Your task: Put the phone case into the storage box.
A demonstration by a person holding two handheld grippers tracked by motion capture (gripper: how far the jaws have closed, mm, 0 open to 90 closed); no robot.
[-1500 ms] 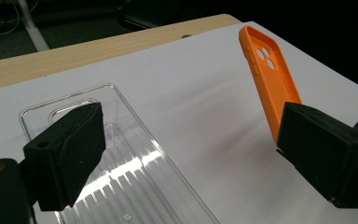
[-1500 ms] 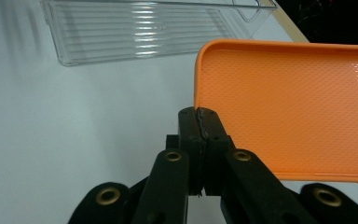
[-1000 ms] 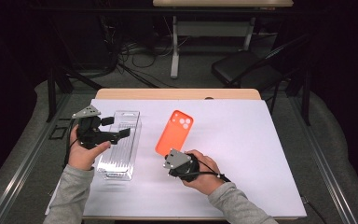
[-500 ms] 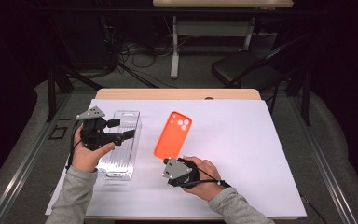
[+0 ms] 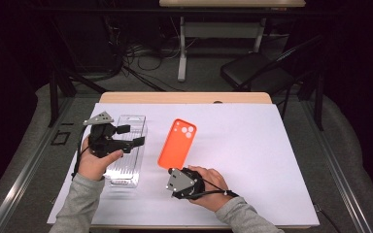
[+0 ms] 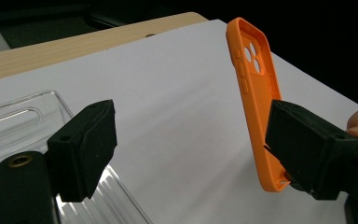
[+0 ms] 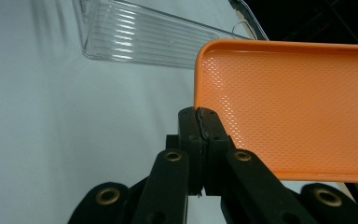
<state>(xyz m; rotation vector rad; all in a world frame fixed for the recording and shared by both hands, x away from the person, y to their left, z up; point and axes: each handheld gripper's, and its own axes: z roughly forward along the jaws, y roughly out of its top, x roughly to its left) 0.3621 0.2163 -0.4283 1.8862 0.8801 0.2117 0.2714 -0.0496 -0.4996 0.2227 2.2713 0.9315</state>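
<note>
Since the earlier frames the right gripper [image 5: 177, 171] has drawn back toward the table's near edge, jaws pinched on the orange phone case's [image 5: 177, 143] bottom rim, tilting it upright. The left gripper [image 5: 128, 136], jaws wide and just narrowing (nothing between them), hovers over the empty clear plastic tray [image 5: 126, 162]. Next, likely a handover or placing it inside.

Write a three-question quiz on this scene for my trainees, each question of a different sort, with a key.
1. True or false: the right tongs are shut on the orange phone case.
2. Which tongs stand open over the clear plastic tray?
3. The case is: A flat on the white table cover; B lifted by one end; C inside the tray.

Key: 1 true; 2 the left tongs; 3 B.
</note>
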